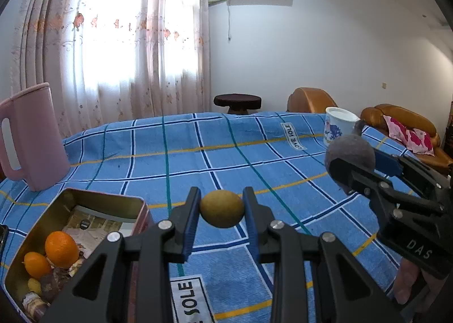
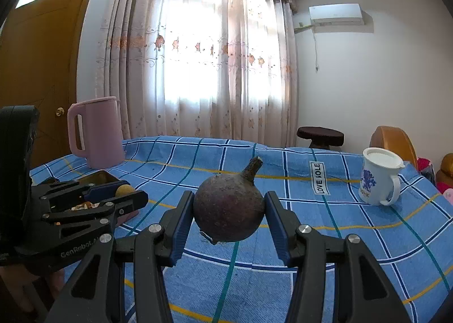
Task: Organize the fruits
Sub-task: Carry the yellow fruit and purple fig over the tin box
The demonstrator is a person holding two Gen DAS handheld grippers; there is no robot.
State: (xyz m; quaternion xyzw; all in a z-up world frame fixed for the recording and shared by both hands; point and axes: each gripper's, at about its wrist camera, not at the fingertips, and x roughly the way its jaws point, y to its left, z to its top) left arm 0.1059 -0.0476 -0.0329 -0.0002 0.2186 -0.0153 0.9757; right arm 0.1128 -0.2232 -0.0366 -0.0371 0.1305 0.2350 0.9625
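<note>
- Left wrist view: the left tool (image 1: pixel 222 208) pinches a yellow-green fruit (image 1: pixel 222 208) above the blue checked counter (image 1: pixel 226 153), just right of the tin (image 1: pixel 85 204) holding oranges (image 1: pixel 61 249).
- Right wrist view: the right tool (image 2: pixel 229 216) clamps a dark purple stemmed fruit (image 2: pixel 229 209) over the counter.

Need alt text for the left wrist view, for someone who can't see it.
The left gripper holds a small yellow-green fruit above a blue plaid tablecloth. At lower left, an open tin contains oranges; at right, the right gripper holds a dark round fruit.
</note>
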